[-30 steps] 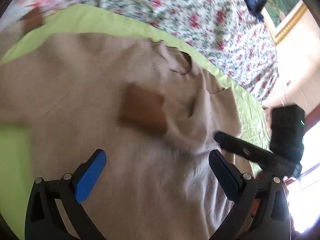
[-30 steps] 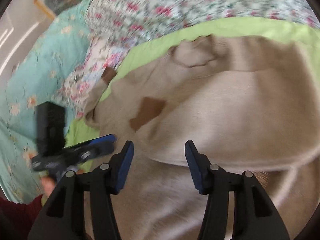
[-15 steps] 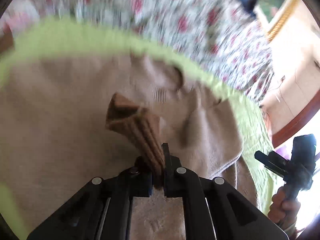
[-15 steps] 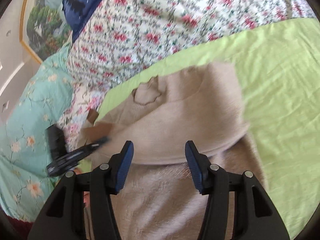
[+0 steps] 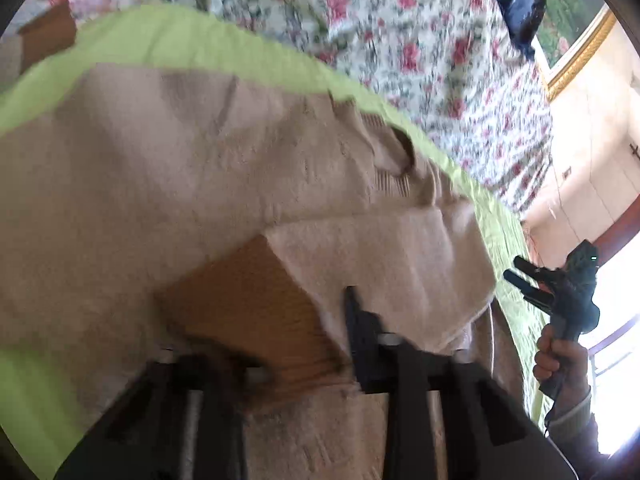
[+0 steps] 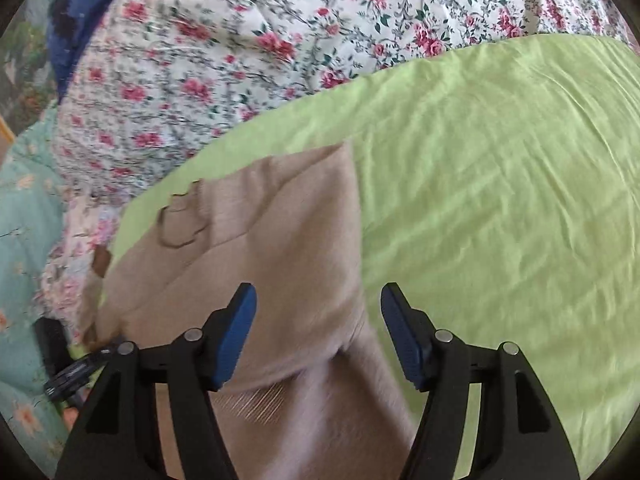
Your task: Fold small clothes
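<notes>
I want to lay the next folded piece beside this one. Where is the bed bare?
The green sheet lies bare to the right of the beige sweater, from its straight edge up to the floral quilt. On the sweater's left only a thin green strip shows, crowded by the left gripper.
</notes>
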The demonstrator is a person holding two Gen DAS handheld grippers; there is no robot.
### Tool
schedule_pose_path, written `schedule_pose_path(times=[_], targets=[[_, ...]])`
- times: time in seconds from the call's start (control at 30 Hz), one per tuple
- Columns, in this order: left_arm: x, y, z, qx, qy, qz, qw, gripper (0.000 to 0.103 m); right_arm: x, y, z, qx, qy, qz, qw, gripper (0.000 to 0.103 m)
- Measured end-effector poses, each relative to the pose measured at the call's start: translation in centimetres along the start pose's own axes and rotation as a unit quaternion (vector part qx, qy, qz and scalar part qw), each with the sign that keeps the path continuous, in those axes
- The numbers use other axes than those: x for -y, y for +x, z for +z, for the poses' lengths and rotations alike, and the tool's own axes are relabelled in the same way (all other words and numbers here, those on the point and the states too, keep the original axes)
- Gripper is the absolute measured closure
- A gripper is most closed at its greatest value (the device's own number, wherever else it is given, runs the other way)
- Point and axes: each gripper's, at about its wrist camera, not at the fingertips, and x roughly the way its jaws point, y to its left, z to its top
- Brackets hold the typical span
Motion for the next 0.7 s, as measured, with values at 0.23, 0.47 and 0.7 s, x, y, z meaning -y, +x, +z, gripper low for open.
schedule_pose_path(times=[0.23, 0.47, 0.7], targets=[[1.1, -1.3, -0.2, 0.025, 0.032, 0.014, 0.9991, 0.096, 0.3, 5.4, 2.0, -0.056, -0.012, 0.005, 0.998, 0.092], [4.2, -1.9, 0.9, 0.068, 0.096, 0.019, 0.9928, 0.096, 2.3, 1.9, 4.4, 0.020, -0.023, -0.061, 0.998, 0.100], [3.0, 0.8, 0.3, 0.023, 0.088, 0.048, 0.9947, 0.096, 2.2, 0.9, 2.5, 0.031, -0.014, -0.055, 0.998, 0.095]])
